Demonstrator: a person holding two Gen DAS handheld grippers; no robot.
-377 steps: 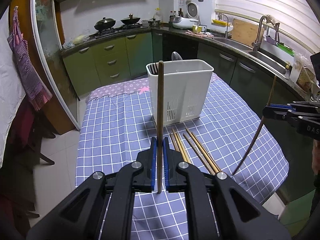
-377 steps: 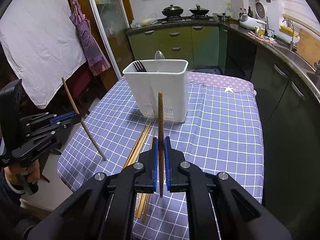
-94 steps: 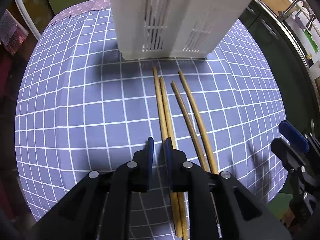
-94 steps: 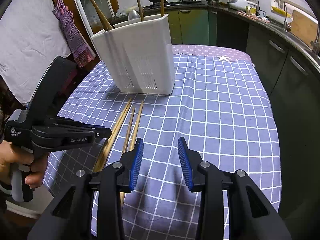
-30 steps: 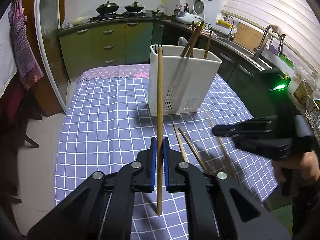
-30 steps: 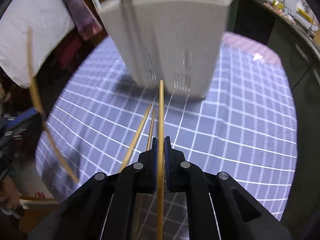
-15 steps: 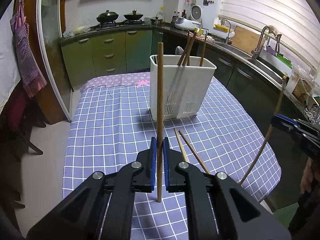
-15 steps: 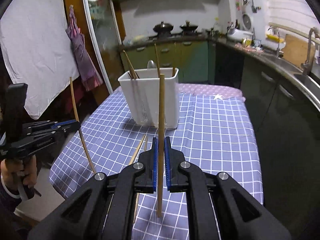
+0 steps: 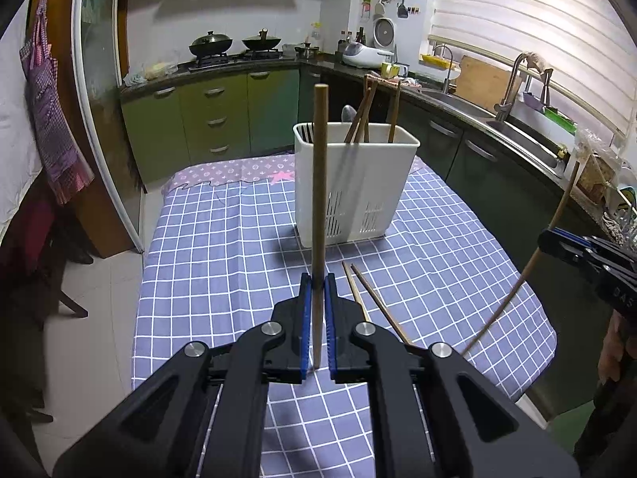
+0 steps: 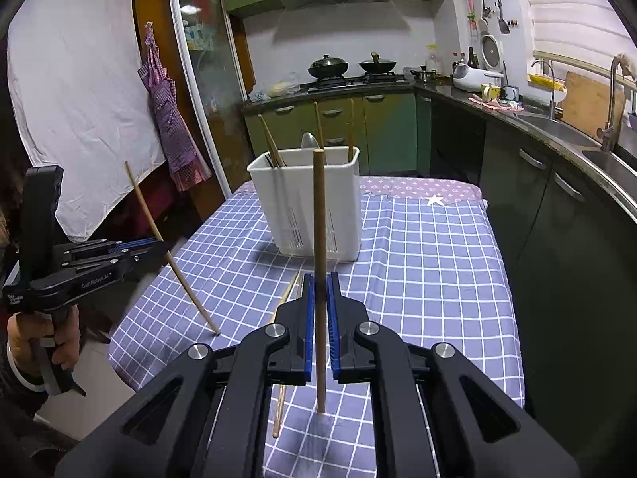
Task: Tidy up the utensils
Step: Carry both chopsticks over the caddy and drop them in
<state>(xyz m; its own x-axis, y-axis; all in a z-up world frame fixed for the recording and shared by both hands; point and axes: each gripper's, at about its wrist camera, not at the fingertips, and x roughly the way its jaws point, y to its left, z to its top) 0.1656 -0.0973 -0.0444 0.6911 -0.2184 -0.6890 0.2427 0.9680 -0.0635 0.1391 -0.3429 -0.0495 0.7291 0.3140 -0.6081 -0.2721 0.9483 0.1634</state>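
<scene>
Chopsticks (image 9: pixel 376 304) partly hidden behind left hand-held gripper (image 9: pixel 317 310), holder (image 9: pixel 370 183) dividers unclear

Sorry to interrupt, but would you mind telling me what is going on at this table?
A person is sorting chopsticks into the white utensil holder on the checked tablecloth. The left gripper and the right gripper each have their jaws shut on one chopstick, the left one and the right one both raised above the table. Several chopsticks already stand in the holder, and two more lie on the cloth in front of it.
</scene>
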